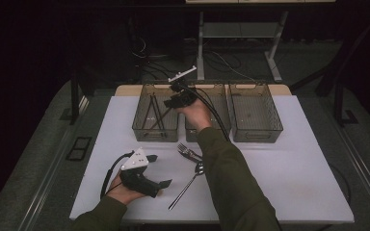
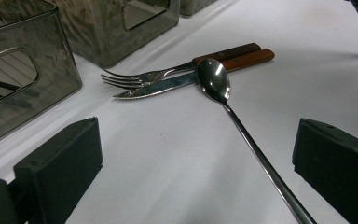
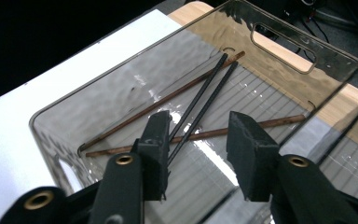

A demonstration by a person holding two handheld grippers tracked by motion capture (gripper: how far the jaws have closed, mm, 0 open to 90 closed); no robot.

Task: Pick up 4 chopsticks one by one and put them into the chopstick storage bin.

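My right gripper [image 1: 169, 102] hangs over the left clear bin [image 1: 139, 129], a hand on it. In the right gripper view its jaws [image 3: 198, 135] stand apart and open with nothing between the pads. Below them two black chopsticks [image 3: 205, 100] and two brown chopsticks [image 3: 270, 122] lie on the bin's floor [image 3: 121, 88]. My left gripper [image 1: 160, 170] rests low at the table's front left, open and holding nothing [image 2: 198, 140]. Ahead of it lie a long spoon [image 2: 213, 79], a fork [image 2: 135, 77] and a knife [image 2: 158, 87], both with wooden handles. The spoon [image 1: 188, 185] and fork [image 1: 187, 150] lie beside my right sleeve.
Two more clear bins stand in the back row, the middle bin [image 1: 219, 89] partly behind my right hand and the right bin [image 1: 255, 113] holding nothing that I can make out. The white table [image 1: 294, 168] ends close behind the bins, with dark floor and cables beyond.
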